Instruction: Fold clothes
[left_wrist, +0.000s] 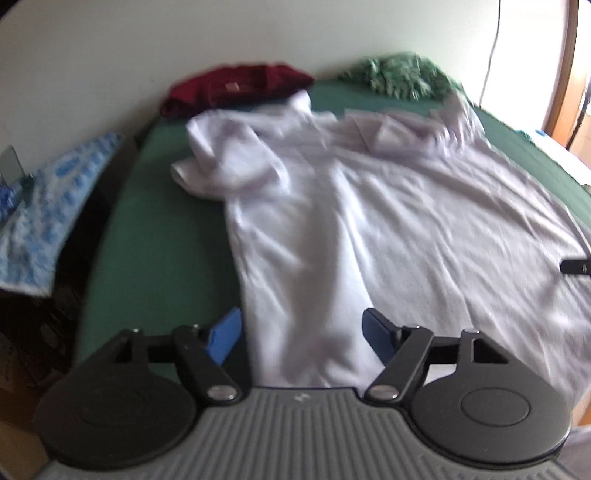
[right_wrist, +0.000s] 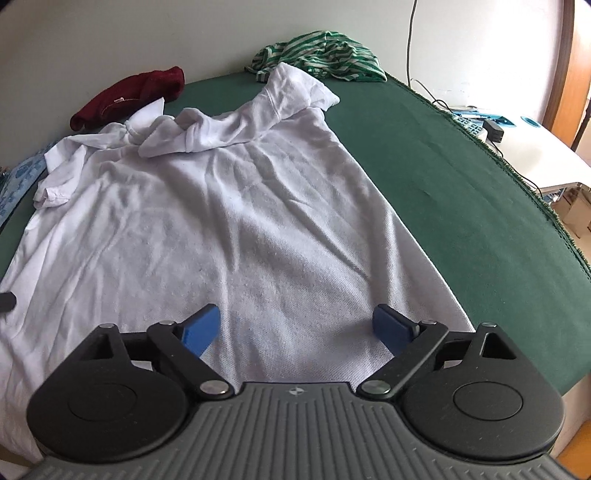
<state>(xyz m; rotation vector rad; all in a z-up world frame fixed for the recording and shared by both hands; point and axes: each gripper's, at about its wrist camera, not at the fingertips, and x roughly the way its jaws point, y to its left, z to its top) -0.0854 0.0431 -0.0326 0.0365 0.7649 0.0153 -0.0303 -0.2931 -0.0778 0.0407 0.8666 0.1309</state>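
A white polo shirt (left_wrist: 369, 206) (right_wrist: 221, 221) lies spread on the green table cover (left_wrist: 162, 229) (right_wrist: 461, 192), its hem toward me and its collar far. The collar and both sleeves are bunched and wrinkled. My left gripper (left_wrist: 301, 325) hovers over the shirt's near left edge. It is open, its blue pads (left_wrist: 225, 338) wide apart with only flat cloth below them. My right gripper (right_wrist: 297, 317) stands open over the hem nearer the shirt's right side. Its pads (right_wrist: 201, 330) grip nothing.
A maroon garment (left_wrist: 236, 88) (right_wrist: 129, 96) and a green striped garment (left_wrist: 399, 74) (right_wrist: 321, 55) lie at the far edge by the wall. A blue patterned cloth (left_wrist: 48, 206) hangs left of the table. A white desk (right_wrist: 535, 155) with cables stands right.
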